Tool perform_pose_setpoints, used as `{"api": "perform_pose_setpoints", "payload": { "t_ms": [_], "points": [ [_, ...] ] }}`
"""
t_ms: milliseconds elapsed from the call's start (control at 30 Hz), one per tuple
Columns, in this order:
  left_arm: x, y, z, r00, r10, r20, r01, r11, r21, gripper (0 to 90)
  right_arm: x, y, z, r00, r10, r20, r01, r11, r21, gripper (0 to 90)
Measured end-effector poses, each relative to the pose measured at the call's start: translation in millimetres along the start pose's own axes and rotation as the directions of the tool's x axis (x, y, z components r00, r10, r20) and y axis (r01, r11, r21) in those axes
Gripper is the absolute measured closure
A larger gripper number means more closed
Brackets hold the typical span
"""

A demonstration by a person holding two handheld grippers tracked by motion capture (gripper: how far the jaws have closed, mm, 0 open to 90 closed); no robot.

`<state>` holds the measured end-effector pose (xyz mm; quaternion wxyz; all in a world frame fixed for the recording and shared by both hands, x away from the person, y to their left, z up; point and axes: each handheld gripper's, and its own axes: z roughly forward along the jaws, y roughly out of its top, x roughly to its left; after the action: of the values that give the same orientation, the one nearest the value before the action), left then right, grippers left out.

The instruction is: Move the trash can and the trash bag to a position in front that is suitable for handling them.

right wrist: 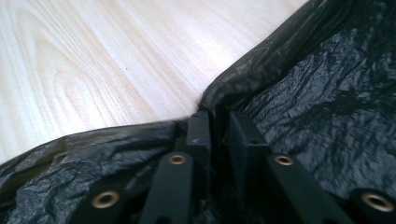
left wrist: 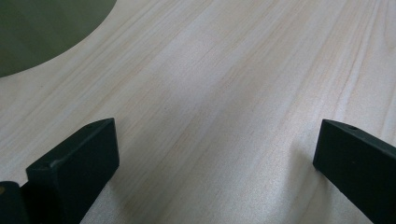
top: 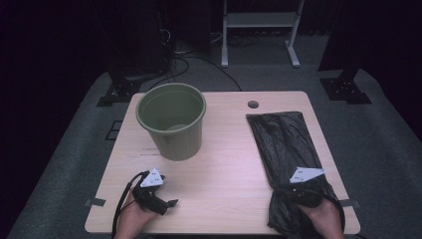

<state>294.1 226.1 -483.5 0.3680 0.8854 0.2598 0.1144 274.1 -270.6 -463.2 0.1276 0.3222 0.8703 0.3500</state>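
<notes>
overhead forward-down, two close table-level views

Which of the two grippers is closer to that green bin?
Left. The left gripper lies open on the table just in front of the green bin; the right gripper is across the table, shut on the black bag.

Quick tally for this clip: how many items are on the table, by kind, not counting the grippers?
Green bin: 1
Black plastic bag: 1
Total: 2
</notes>
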Motion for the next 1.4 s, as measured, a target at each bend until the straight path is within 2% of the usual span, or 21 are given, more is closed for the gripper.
{"api": "perform_pose_setpoints", "payload": {
  "t_ms": [67,200,267,333,400,467,500,533,733,1000,1100,1200,1400],
  "points": [
    [0.0,0.0,0.0,1.0000,0.000,0.000,0.000,1.0000,0.000,0.0,-2.0,0.3,-9.1,0.9997,0.021,0.012,-0.021,0.9989,-0.043,61.1],
    [0.0,0.0,0.0,1.0000,0.000,0.000,0.000,1.0000,0.000,0.0,-3.7,9.5,-14.1,0.9980,0.054,0.034,-0.051,0.9953,-0.082,39.3],
    [0.0,0.0,0.0,1.0000,-0.001,0.000,0.001,1.0000,0.000,0.0,-6.2,17.7,-12.7,0.9930,0.090,0.077,-0.081,0.9909,-0.107,25.9],
    [0.0,0.0,0.0,1.0000,0.000,0.000,0.000,1.0000,0.000,0.0,-10.2,22.6,-7.6,0.9873,0.119,0.105,-0.105,0.9866,-0.125,16.8],
    [0.0,0.0,0.0,1.0000,-0.001,0.000,0.001,1.0000,0.000,0.0,-15.1,26.8,2.4,0.9803,0.136,0.143,-0.119,0.9856,-0.119,15.2],
    [-0.1,0.0,0.0,1.0000,0.000,-0.001,0.000,1.0000,0.000,0.0,-18.8,27.7,12.1,0.9768,0.144,0.158,-0.128,0.9857,-0.110,12.7],
    [-0.1,0.0,0.0,1.0000,0.000,-0.001,0.000,1.0000,0.000,0.0,-18.8,27.7,12.1,0.9768,0.144,0.158,-0.128,0.9857,-0.110,12.7],
    [-0.1,0.0,0.0,1.0000,0.000,-0.001,0.000,1.0000,0.000,0.0,-22.8,25.7,25.6,0.9751,0.141,0.171,-0.129,0.9883,-0.082,12.7],
    [-0.1,0.1,-0.1,1.0000,0.000,-0.001,0.000,1.0000,0.001,0.0,-26.7,21.2,43.2,0.9748,0.121,0.188,-0.115,0.9924,-0.045,12.8],
    [0.5,0.0,-0.1,1.0000,-0.006,-0.007,0.006,1.0000,-0.002,0.0,-31.8,16.4,46.6,0.9798,0.149,0.134,-0.141,0.9879,-0.064,12.4],
    [-0.3,1.0,-2.5,0.9999,-0.006,-0.012,0.006,1.0000,-0.003,0.0,-31.1,15.9,47.0,0.9793,0.149,0.137,-0.141,0.9877,-0.068,11.7],
    [-0.9,2.3,-6.1,0.9999,-0.014,-0.008,0.014,0.9993,-0.033,0.0,-30.8,16.0,47.1,0.9792,0.149,0.137,-0.141,0.9877,-0.066,11.2],
    [1.3,9.1,-13.6,0.9996,-0.027,-0.004,0.027,0.9985,-0.048,0.0,-30.8,16.0,47.1,0.9795,0.149,0.136,-0.141,0.9878,-0.066,11.2]
  ]
}}
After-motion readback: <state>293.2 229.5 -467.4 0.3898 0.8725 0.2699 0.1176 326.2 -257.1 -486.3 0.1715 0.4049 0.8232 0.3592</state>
